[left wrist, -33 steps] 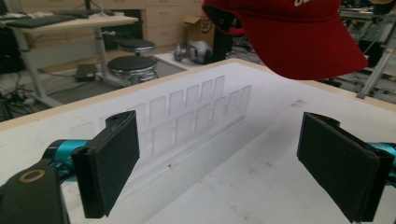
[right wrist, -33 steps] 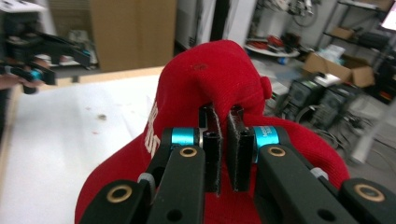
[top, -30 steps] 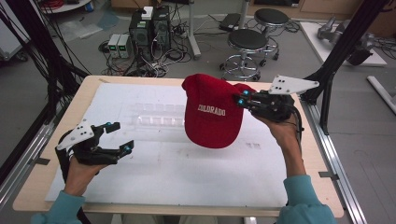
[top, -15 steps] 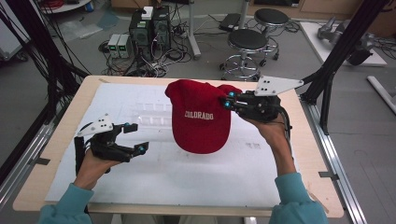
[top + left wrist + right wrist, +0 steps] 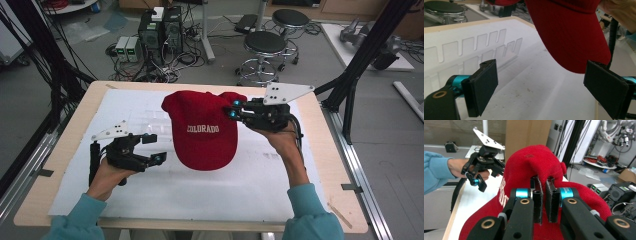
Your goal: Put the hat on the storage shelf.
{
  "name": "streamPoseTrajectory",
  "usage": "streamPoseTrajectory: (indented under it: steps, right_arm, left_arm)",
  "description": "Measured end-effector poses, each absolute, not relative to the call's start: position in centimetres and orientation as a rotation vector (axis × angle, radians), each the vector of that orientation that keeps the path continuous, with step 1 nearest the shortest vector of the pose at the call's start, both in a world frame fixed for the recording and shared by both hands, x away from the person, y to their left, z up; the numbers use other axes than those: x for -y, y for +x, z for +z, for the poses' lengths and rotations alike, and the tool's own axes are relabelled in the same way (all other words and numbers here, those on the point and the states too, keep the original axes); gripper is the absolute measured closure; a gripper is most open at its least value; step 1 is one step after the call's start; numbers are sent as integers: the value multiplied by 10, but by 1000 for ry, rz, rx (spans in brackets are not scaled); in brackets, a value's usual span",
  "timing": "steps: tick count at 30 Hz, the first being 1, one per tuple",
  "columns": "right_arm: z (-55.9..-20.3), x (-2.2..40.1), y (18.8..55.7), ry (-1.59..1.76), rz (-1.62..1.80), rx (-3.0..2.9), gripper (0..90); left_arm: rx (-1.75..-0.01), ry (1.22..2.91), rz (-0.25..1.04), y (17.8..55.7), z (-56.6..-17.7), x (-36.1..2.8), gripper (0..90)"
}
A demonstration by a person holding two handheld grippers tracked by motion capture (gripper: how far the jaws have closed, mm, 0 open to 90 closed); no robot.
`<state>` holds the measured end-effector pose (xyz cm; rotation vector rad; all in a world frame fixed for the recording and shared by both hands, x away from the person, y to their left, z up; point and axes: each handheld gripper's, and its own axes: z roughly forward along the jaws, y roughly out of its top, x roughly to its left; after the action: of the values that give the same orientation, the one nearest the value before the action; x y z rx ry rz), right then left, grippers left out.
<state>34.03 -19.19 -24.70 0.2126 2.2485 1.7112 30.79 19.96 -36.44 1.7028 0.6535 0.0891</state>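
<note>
A red cap [image 5: 205,127] lettered COLORADO hangs above the white mat, brim pointing toward the person. My right gripper [image 5: 234,110] is shut on the cap's crown at its right side; in the right gripper view the pads [image 5: 537,200] pinch a fold of the red cap [image 5: 534,165]. My left gripper [image 5: 152,148] stands open just left of the brim, close above the mat. In the left gripper view the brim of the cap [image 5: 571,32] hangs beyond the two wide-apart pads [image 5: 482,90], near the right one, with nothing between them.
A clear acrylic rack [image 5: 145,120] with slotted walls lies on the white mat [image 5: 200,195] behind my left gripper; the same rack [image 5: 471,50] appears in the left gripper view. Stools [image 5: 265,45] and computer boxes [image 5: 160,30] stand on the floor beyond the wooden table [image 5: 65,150].
The right gripper has carried the cap leftward and a little toward the person. The left gripper has moved right and forward toward the brim, staying open.
</note>
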Motion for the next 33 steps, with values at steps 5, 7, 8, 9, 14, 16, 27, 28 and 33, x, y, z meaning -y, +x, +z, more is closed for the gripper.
streamPoseTrajectory:
  steps: [5,7,8,9,14,16,27,28,33]
  right_arm:
    - [-247,186,340,189,1720,-2256,864]
    - [-247,183,340,171,1723,-2262,864]
    - [-248,182,340,173,1722,-2266,864]
    - [-248,181,341,163,1722,-2263,864]
    - [-248,175,340,142,1735,-2271,864]
    - [-248,174,340,134,1734,-2274,864]
    - [-249,169,340,114,1734,-2289,864]
    - [-250,168,340,108,1734,-2290,864]
    - [-250,168,341,112,1735,-2289,863]
  left_arm:
    - [-652,1698,56,311,-367,-197,128]
    - [-646,1690,32,311,-367,-195,129]
    - [-638,1687,22,312,-367,-195,130]
    - [-634,1681,9,312,-367,-194,130]
    - [-613,1666,-36,313,-367,-192,144]
    - [-605,1662,-48,313,-367,-191,167]
    - [-534,1631,-111,312,-365,-189,292]
    - [-525,1631,-110,312,-364,-189,314]
    - [-492,1648,-103,311,-364,-190,451]
